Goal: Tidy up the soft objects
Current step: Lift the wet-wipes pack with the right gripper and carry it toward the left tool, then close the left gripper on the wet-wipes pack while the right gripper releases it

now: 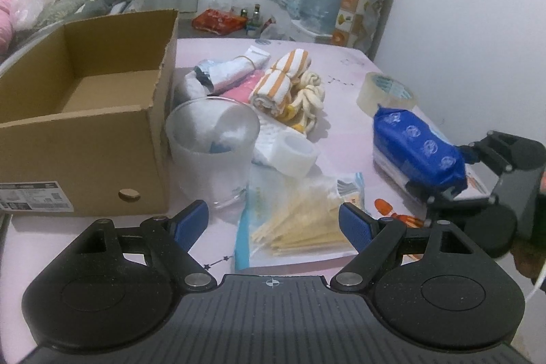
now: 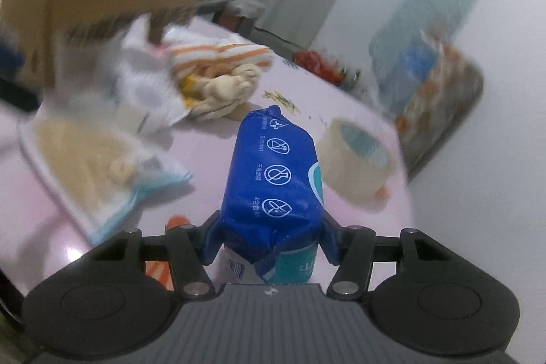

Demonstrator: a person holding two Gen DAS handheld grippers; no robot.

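We observe the right hand-held gripper [image 2: 271, 239] clamped on a blue wipes pack [image 2: 273, 179], its blue pads pressed against the pack's two sides near its rear end. In the left wrist view the same pack [image 1: 418, 152] sits at the right edge of the pink worktop [image 1: 341, 132], with the right hand-held gripper [image 1: 440, 173] closed around its near end; whether the pack rests on the surface or is lifted clear we cannot tell.

The left hand-held gripper [image 1: 273, 224] is spread wide, holding nothing, poised above a clear bag of pale sticks [image 1: 300, 224].

An open cardboard box [image 1: 85, 111] stands at the left of the worktop. Just beside its right wall is a frosted plastic cup [image 1: 211, 149] with white material inside. Behind the cup lies a cluster of soft items: an orange-striped rolled towel [image 1: 279, 81], a knotted cream cloth [image 1: 307, 94] touching it, and a banded white roll [image 1: 235, 70]. A roll of clear tape [image 1: 385, 91] lies near the far end of the pack. The right wrist view is blurred outside its centre.
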